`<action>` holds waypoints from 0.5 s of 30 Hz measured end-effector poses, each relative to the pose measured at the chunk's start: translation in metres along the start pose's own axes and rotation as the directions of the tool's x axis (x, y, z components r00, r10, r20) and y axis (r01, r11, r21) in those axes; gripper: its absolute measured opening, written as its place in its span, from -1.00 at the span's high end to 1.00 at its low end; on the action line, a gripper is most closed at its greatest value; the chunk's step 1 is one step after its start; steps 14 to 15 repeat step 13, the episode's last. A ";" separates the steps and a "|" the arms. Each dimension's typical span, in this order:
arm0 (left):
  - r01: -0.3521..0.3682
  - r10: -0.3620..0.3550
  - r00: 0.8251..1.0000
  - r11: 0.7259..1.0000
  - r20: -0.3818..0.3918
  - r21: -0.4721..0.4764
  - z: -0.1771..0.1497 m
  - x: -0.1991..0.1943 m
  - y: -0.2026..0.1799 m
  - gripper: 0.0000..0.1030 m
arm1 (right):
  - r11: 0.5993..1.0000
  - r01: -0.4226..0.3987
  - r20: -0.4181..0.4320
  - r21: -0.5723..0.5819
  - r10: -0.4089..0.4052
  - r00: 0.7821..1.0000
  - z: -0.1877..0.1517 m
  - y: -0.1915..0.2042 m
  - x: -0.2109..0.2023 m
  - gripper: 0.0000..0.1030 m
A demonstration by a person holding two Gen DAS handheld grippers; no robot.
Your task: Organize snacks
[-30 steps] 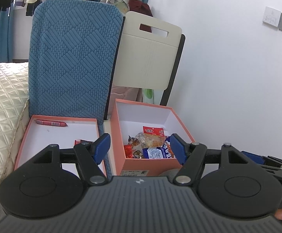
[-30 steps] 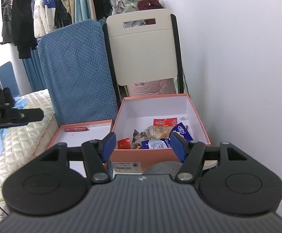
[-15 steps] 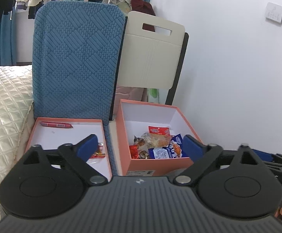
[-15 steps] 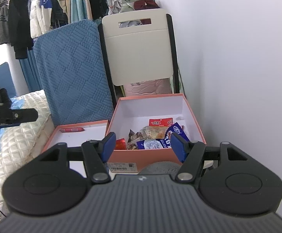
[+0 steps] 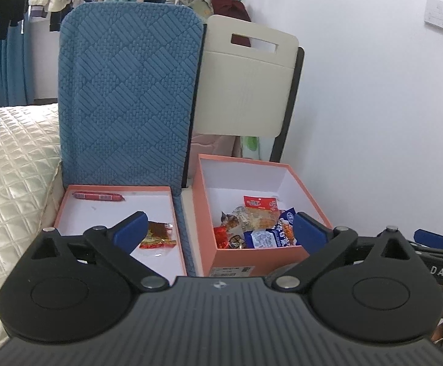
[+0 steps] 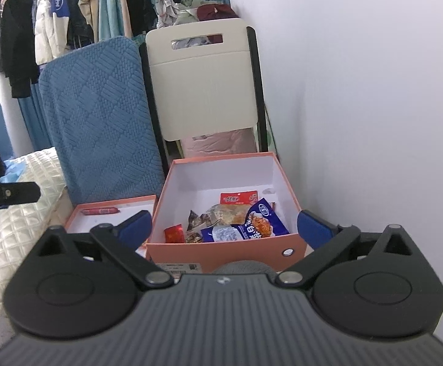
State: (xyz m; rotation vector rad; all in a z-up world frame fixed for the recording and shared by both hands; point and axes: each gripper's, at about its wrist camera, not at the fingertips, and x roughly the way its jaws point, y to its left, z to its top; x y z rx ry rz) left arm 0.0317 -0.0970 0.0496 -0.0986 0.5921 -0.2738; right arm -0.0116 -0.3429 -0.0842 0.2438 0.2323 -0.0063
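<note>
Snacks (image 6: pixel 239 222) sit piled in the deep box (image 6: pixel 221 247); a sausage (image 5: pixel 98 196) & a red pack (image 5: pixel 157 235) lie in the flat lid (image 5: pixel 172 222) beside it. Left claw (image 5: pixel 218 228) & right claw (image 6: pixel 224 228): both opening, spread wide, nothing between. Blue cushion (image 5: pixel 129 91) & chair (image 5: pixel 248 85) stand behind.
</note>
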 end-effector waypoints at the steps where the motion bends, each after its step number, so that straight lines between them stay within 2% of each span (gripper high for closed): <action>1: 0.006 -0.006 1.000 1.000 -0.003 -0.004 0.000 0.000 0.000 -0.98 | 1.000 0.001 -0.003 0.005 -0.001 1.000 0.000 0.000 0.000 -1.00; 15: 0.009 -0.009 1.000 1.000 -0.007 -0.008 0.001 0.004 0.002 -0.98 | 1.000 -0.005 -0.022 0.006 0.005 1.000 -0.001 -0.001 0.003 -1.00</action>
